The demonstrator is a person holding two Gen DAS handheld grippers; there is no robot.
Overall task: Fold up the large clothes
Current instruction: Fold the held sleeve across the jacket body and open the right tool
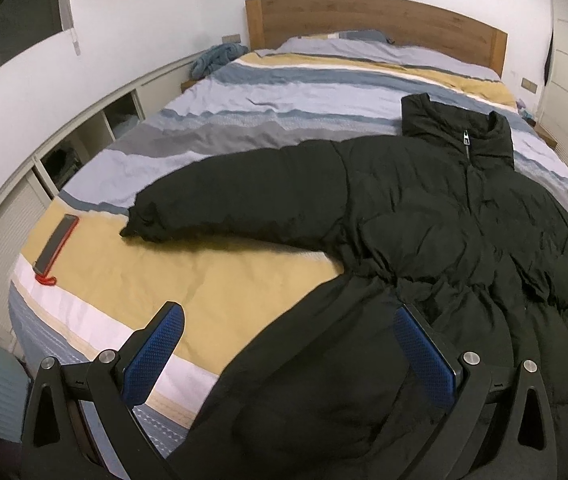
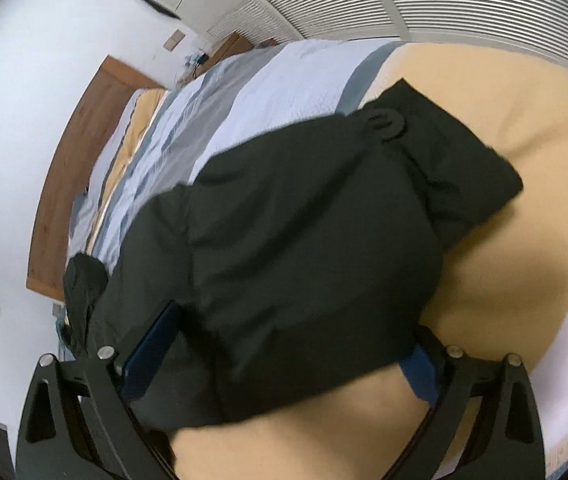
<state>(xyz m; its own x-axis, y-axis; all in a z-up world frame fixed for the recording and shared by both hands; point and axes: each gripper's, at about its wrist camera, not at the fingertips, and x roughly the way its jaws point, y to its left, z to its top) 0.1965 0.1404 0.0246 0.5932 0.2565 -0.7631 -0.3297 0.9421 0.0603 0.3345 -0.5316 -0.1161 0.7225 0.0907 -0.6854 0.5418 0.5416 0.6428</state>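
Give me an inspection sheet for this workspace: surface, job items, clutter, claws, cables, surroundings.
Surface: bed with striped blue, grey, yellow and white cover, lightly wrinkled.
Job's things: black puffer jacket lying front up, zipped, collar toward the headboard; one sleeve spread out sideways, hem hanging over the bed's foot.
Clutter: grey slab with red edge and strap near the bed corner; blue cloth bundle beside the pillows.
Claws: left claw open, jacket hem between the fingers; right claw open around bunched jacket fabric.
Cables: nothing seen.
Surroundings: wooden headboard, white wall, open shelf cubbies, louvred doors.
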